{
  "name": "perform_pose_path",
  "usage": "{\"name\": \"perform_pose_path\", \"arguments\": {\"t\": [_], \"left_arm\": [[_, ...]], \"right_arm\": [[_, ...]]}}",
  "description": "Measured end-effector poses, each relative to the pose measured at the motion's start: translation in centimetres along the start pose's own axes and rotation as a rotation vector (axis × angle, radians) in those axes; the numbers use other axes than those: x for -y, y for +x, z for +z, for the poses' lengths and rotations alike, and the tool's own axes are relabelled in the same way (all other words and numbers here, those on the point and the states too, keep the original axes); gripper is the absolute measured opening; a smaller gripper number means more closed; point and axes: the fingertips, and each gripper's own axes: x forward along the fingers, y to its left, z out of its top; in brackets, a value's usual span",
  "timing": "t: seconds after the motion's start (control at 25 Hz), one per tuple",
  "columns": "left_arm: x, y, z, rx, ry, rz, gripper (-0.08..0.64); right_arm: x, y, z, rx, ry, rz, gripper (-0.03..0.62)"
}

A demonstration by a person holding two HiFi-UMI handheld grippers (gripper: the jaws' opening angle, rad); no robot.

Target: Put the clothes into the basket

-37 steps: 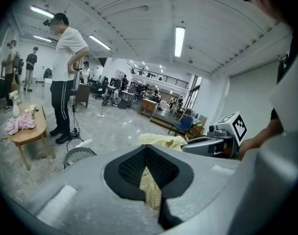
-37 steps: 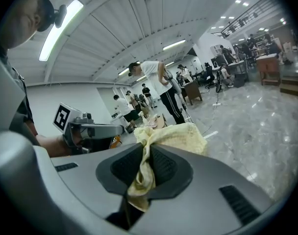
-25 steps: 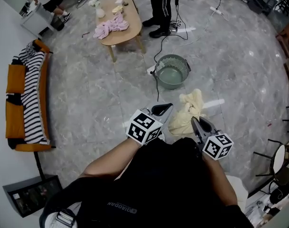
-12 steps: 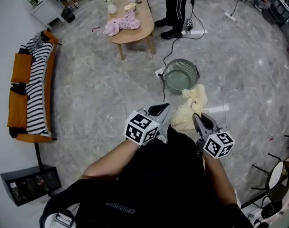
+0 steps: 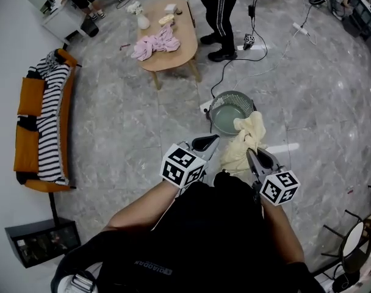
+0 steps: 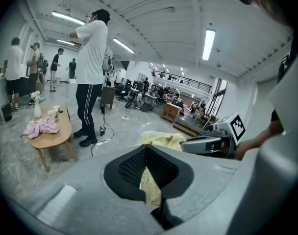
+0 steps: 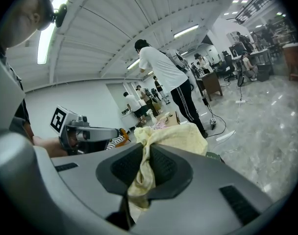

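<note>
Two grippers are in use. The left gripper (image 5: pixel 208 143) has its jaws closed on one edge of the yellow garment (image 5: pixel 244 140). In the left gripper view a strip of the yellow fabric is pinched between the pads. The right gripper (image 5: pixel 252 155) is likewise clamped on the same garment. In the right gripper view a bunched fold fills the gap between its jaws.

In the head view, this single yellow garment hangs between the two grippers. Its upper part overlaps the rim of the basket (image 5: pixel 222 112) at the basket's 5 o'clock. Whether it touches the rim cannot be determined. There is one basket, round and grey-green. It stands on the floor at 12 o'clock from the grippers.

Three garments are visible in total. The second is a pink garment (image 5: pixel 155 42), which lies on the one oval wooden table (image 5: pixel 177 52) at 11 o'clock from the basket. The third is a striped garment (image 5: pixel 51 118), draped over the one orange sofa (image 5: pixel 30 96) at the frame's 9 o'clock.

One person (image 5: pixel 221 8) stands at the table's 3 o'clock side.
</note>
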Motion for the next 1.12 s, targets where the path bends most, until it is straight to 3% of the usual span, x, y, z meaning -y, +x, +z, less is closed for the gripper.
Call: {"name": "perform_pose_path", "arguments": {"t": [0.36, 0.72, 0.92, 1.12], "left_arm": [[-3.8, 5.2, 4.8, -0.001, 0.007, 0.039, 0.000], [-7.3, 6.8, 6.1, -0.029, 0.005, 0.056, 0.000], [-9.6, 8.2, 6.5, -0.069, 0.020, 0.005, 0.000], [-10.6, 9.6, 6.3, -0.134, 0.092, -0.104, 0.000]], "right_arm": [[7.0, 3.9, 2.3, -0.061, 0.005, -0.011, 0.058], [10.1, 6.6, 2.4, -0.103, 0.026, -0.040, 0.058], [10.1, 8.3, 2.7, -0.097, 0.051, -0.083, 0.058], [10.0, 9.8, 1.5, -0.078, 0.112, -0.178, 0.058]]}}
